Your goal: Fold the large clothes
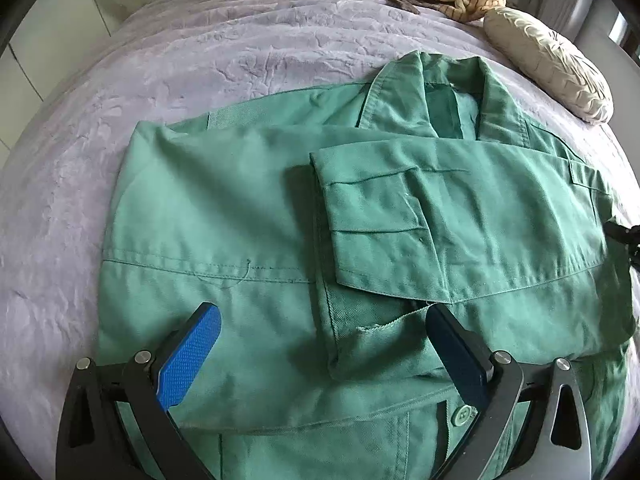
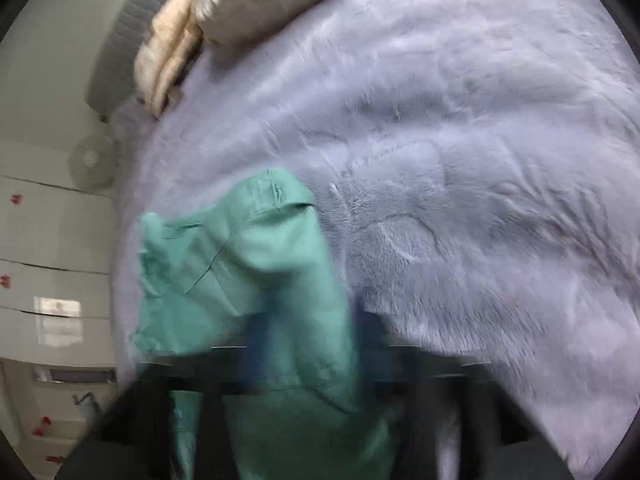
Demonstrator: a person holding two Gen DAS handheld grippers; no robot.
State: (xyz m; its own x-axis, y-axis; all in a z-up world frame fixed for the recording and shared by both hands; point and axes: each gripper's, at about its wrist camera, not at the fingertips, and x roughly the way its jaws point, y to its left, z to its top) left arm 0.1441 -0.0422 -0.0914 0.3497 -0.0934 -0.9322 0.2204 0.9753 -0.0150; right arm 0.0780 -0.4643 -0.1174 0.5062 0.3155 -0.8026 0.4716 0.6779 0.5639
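Lying across the centre of the left wrist view, the green jacket [image 1: 280,216] rests on the lavender blanket [image 1: 120,80], collar toward the upper right and one sleeve [image 1: 420,216] folded over its front. The left gripper [image 1: 320,344] hovers above the lower hem, fingers spread wide and empty. In the blurred right wrist view, the right gripper [image 2: 308,344] looks clamped on a bunch of jacket cloth. Folding well likely means carrying that pinched part over level, edges matched, before release.
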